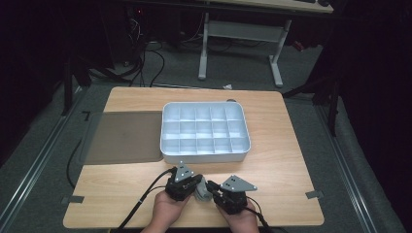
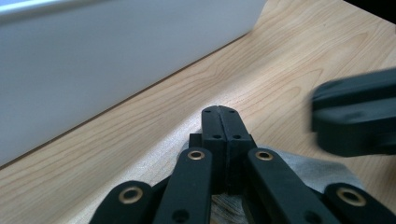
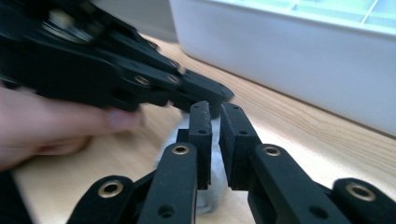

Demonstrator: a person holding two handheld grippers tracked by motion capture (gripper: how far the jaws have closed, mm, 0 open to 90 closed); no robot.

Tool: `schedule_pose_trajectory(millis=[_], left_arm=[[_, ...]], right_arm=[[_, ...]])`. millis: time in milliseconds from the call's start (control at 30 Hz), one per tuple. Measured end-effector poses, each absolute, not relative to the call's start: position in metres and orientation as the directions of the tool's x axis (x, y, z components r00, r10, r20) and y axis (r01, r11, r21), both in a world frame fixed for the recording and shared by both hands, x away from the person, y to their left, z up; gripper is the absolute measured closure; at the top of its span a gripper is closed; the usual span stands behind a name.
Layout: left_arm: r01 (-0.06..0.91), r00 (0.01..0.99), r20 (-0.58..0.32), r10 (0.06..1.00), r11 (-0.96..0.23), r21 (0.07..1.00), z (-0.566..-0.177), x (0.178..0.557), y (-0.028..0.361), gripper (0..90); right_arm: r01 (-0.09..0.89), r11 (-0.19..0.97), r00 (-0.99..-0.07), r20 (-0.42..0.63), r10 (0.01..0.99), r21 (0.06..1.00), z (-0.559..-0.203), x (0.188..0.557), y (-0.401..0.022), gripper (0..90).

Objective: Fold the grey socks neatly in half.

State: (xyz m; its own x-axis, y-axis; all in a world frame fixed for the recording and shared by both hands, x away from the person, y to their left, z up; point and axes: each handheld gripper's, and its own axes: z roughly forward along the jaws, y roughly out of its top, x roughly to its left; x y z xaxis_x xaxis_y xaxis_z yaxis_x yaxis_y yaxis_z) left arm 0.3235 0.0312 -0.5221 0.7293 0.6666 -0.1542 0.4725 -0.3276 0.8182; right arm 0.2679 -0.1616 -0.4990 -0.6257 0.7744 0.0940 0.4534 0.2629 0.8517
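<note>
Wooden table point(image 1: 272, 116), light grain, on a grey floor. Dark grey mat point(image 1: 124, 137) flat on its left part, edge touching the white compartment tray point(image 1: 170, 153), 3 rows by 5, set at the table's middle. Tray's near wall directly beyond both grippers, near but apart from them.

At the near edge, 2 hands, grippers angled toward each other. Between them, on the wood, a small grey-white cloth point(image 1: 201, 195), crumpled.

Left gripper point(image 2: 219, 111): jaws pressed fully together, tips touching, cloth lying under and around their base; whether any fold is pinched between them cannot be told. Right gripper's blurred black jaw at the right edge of that view.

Right gripper point(image 3: 215, 109): jaws parted by a narrow gap, cloth visible through that gap and below it, pads not clearly pressing on it. Left gripper's tip just past these jaws, almost touching.
</note>
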Motion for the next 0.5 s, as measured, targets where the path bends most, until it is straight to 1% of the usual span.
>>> schedule_pose_trajectory(millis=[100, 167, 233, 367, 400, 500], left_arm=[[0.472, 0.726, -0.15, 0.671, -0.327, 0.819, -0.523, 0.324, 0.031, 90.0], [0.471, 0.729, -0.149, 0.668, -0.331, 0.818, -0.523, 0.324, 0.03, 90.0], [0.467, 0.73, -0.145, 0.668, -0.332, 0.82, -0.523, 0.323, 0.03, 90.0], [0.464, 0.727, -0.143, 0.671, -0.327, 0.824, -0.524, 0.322, 0.033, 90.0], [0.464, 0.725, -0.143, 0.674, -0.324, 0.824, -0.525, 0.322, 0.034, 90.0], [0.464, 0.723, -0.144, 0.676, -0.32, 0.826, -0.525, 0.322, 0.035, 90.0]], right_arm=[[0.47, 0.279, -0.653, 0.117, 0.748, 0.837, -0.5, 0.261, -0.156, 79.4], [0.48, 0.324, -0.664, 0.097, 0.741, 0.815, -0.509, 0.259, -0.151, 77.5], [0.509, 0.338, -0.658, 0.105, 0.745, 0.792, -0.519, 0.26, -0.147, 77.4], [0.493, 0.343, -0.658, 0.084, 0.749, 0.799, -0.523, 0.259, -0.144, 77.5], [0.495, 0.34, -0.657, 0.089, 0.748, 0.8, -0.522, 0.259, -0.144, 75.9], [0.503, 0.29, -0.632, 0.118, 0.766, 0.814, -0.518, 0.261, -0.151, 64.9]])
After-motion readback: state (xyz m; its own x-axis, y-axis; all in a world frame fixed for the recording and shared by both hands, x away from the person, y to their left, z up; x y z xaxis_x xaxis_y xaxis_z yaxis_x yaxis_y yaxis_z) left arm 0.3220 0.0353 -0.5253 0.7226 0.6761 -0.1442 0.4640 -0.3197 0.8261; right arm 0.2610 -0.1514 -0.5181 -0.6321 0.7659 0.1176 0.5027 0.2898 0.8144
